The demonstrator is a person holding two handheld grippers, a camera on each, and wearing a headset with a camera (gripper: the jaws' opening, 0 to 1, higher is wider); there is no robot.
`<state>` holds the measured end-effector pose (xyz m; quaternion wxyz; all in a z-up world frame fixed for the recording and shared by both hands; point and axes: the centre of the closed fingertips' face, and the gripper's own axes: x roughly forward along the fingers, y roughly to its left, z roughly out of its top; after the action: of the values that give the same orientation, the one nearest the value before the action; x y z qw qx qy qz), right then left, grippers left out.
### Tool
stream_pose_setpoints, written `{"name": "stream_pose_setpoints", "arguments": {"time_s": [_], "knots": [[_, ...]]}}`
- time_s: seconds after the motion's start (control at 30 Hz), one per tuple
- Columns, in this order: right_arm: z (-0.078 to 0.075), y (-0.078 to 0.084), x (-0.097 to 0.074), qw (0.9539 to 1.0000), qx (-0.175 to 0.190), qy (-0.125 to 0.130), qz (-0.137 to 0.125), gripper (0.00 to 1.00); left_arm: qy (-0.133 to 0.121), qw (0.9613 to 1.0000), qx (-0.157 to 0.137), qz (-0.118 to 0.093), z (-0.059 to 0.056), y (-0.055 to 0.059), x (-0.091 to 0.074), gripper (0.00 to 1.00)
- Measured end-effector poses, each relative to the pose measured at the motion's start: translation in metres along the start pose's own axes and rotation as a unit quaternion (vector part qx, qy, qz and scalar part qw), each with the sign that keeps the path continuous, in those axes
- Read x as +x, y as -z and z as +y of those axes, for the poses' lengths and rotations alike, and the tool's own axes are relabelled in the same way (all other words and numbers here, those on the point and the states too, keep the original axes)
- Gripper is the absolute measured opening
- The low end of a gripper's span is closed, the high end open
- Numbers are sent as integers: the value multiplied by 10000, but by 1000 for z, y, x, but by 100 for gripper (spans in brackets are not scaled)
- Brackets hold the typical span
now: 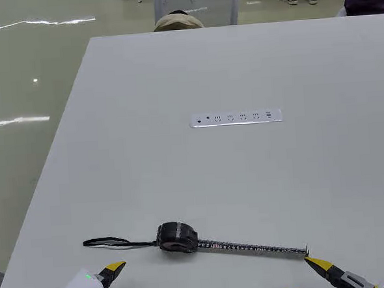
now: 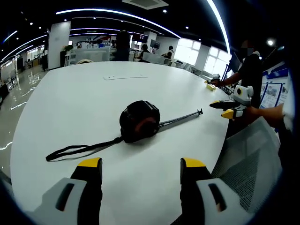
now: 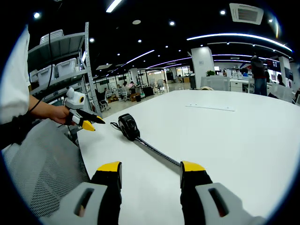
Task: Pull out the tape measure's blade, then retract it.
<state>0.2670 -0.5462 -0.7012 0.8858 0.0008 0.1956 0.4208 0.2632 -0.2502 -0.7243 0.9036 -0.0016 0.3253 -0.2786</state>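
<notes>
Yellow-tipped left tongs [image 2: 140, 164] hang wide open and empty just short of the tape measure [image 2: 139, 121]. The right tongs [image 3: 151, 166], equally open and empty, sit near the hook [image 1: 306, 250] at the blade's end, away from the tape measure. The blade [image 1: 257, 247] lies pulled out flat on the desk [image 1: 239, 63]. To retract it cleanly, I'd pin the tape measure with the left tongs and guide the hook back slowly so it doesn't whip. Well beyond the tape measure lies a power strip [image 1: 236, 118].

No writing or number can be read in any view. The tape measure's blade [image 1: 254, 247], lying near the front edge of the table [image 1: 180, 158], carries printed graduations too small to make out. The blue posters [image 2: 272, 93] beyond the table are just as blurred.
</notes>
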Motion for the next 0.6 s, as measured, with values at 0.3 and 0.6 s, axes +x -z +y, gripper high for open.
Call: {"name": "stream_pose_setpoints", "arguments": {"time_s": [0.3,0.6], "knots": [[0,0,0,10000,-20,-21,5,50,-53,10000,-36,-21,0,-7,6,67],[-4,-1,0,10000,-15,12,-5,50,-90,9999,-68,-48,0,-14,11,67]]}}
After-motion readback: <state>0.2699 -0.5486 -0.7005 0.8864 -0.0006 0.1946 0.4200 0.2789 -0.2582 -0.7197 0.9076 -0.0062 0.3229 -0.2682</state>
